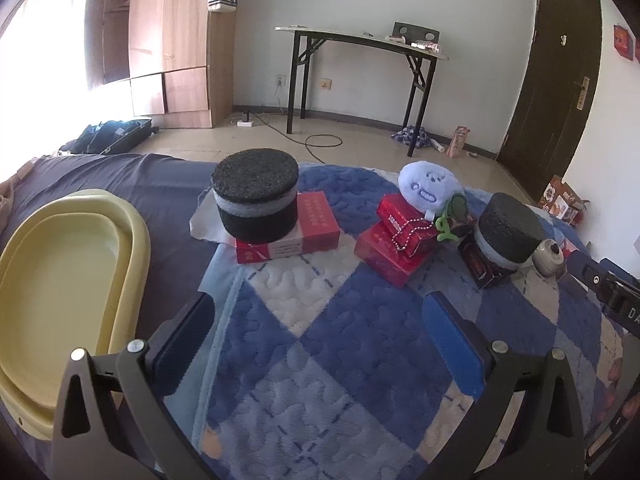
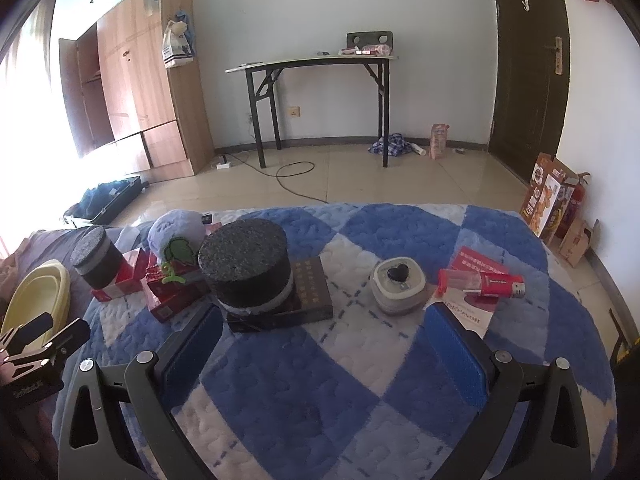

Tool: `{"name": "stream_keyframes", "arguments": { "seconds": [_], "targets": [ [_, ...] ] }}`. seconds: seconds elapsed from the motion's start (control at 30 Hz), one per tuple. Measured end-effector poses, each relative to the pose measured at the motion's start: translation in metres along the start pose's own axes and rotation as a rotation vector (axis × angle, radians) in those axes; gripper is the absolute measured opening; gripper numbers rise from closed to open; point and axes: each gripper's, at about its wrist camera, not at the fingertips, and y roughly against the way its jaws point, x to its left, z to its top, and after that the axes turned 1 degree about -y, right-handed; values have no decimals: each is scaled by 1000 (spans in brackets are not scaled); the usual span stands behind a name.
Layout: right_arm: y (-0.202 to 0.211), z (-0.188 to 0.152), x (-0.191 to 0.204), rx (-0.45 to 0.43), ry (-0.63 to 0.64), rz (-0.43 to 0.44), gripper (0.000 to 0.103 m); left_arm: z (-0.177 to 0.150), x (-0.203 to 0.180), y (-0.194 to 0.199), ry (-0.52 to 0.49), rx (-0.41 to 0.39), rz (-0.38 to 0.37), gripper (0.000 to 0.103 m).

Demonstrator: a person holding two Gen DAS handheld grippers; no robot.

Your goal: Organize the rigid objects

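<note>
Foam pucks, red boxes and a small jar sit scattered on our blue quilt, with the yellow tub point(image 1: 132, 236) at far left. Our left gripper point(image 1: 316, 320) and right gripper point(image 2: 324, 330) hover spread, empty. The left foam puck point(image 1: 256, 196) looks light and squashy; we'd pinch its sides gently. The jar point(image 2: 398, 286) seems harder, maybe breakable.

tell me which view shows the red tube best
The right wrist view: the red tube lies in full sight on a leaflet, right of the round grey case. The left wrist view doesn't show it; only the case peeks out behind a foam cylinder.
</note>
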Motion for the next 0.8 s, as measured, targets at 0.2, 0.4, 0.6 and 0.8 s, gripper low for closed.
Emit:
{"name": "stream_keyframes", "arguments": {
  "seconds": [0.2,0.4,0.6,0.8],
  "targets": [
    [-1,0,0,3,2,-1,103,0,-1,3,-4,-4,-1,103],
    [-3,0,0,12,4,-1,103,1,-4,3,-20,-6,-7,103],
    [-4,0,0,11,0,-2,103,1,-6,3,-15,1,-17,103],
    [-4,0,0,12,0,-3,103,2,-7,5,-24,2,-46,103]
  ]
}}
